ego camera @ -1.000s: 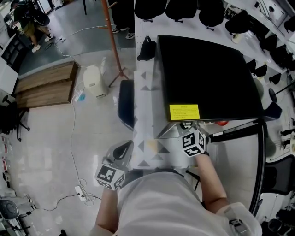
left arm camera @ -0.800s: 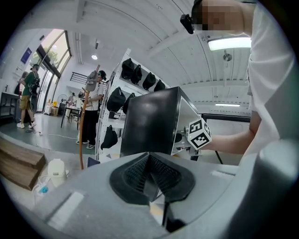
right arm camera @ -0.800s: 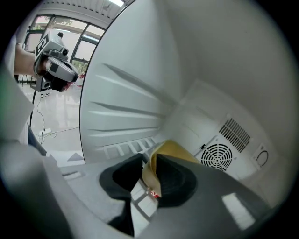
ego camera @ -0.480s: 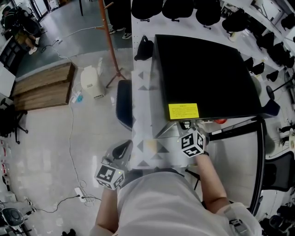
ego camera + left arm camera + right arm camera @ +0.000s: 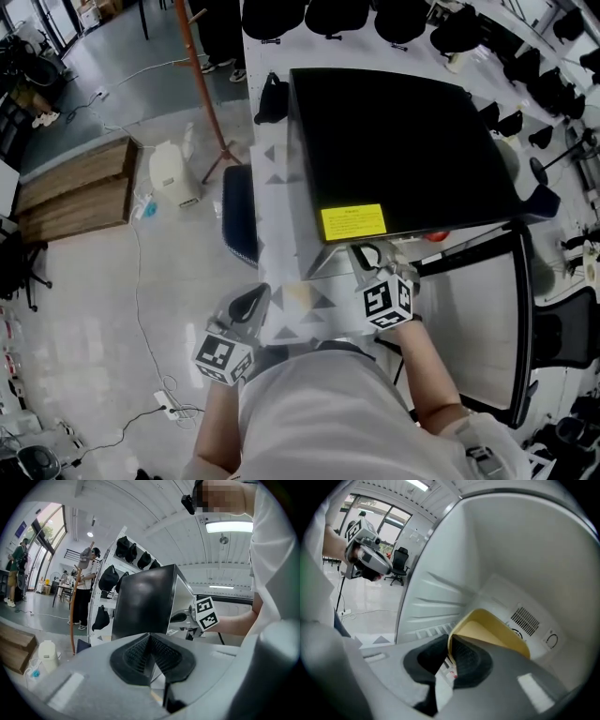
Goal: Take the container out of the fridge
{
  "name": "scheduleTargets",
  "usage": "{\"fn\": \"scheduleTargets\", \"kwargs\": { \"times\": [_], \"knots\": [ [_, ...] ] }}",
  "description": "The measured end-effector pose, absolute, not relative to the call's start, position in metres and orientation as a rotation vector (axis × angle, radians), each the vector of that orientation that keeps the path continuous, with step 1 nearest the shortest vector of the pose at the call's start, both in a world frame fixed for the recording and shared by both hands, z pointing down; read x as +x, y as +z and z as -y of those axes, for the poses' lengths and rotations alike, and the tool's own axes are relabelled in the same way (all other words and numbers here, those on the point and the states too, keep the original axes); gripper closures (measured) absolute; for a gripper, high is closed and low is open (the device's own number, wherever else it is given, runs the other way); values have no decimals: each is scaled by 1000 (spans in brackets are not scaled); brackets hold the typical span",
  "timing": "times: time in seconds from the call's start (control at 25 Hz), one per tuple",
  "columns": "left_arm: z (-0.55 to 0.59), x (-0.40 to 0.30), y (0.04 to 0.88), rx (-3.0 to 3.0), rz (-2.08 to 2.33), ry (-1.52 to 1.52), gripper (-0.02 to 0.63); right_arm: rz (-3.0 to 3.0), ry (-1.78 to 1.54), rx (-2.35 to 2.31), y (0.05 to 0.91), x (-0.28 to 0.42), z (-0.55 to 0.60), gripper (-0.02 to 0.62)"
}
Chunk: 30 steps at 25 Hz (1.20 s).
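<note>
Closest to the person's body, the left tongs [image 5: 150, 641] hang just left of the mini fridge [image 5: 394, 141], with their pads pressed together on nothing. The right tongs [image 5: 450, 654] reach into the fridge's open front under its black top. Their jaws have just been closing and now pinch the near rim of a yellow container [image 5: 490, 631]. The container is inside the fridge's white compartment, in front of the vent grille [image 5: 525, 618] on the back wall. Beyond the fridge, black bags [image 5: 108, 578] hang on a white rack.
</note>
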State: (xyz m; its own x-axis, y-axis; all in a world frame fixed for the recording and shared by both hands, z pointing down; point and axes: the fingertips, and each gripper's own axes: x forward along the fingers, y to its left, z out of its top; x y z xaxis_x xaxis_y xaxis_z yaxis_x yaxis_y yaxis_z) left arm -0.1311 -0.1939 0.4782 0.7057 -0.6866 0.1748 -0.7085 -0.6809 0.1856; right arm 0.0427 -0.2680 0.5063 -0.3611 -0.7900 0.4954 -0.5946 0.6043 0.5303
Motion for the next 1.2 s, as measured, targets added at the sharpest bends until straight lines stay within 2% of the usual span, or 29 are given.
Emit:
{"fn": "scheduleTargets", "kwargs": {
  "times": [0.32, 1.2],
  "knots": [
    [195, -89, 481, 2758, 922, 158, 598, 2131, -356, 1122, 479, 45, 227, 566],
    [169, 22, 475, 2933, 371, 229, 598, 1988, -80, 1518, 496, 143, 137, 566]
  ]
}}
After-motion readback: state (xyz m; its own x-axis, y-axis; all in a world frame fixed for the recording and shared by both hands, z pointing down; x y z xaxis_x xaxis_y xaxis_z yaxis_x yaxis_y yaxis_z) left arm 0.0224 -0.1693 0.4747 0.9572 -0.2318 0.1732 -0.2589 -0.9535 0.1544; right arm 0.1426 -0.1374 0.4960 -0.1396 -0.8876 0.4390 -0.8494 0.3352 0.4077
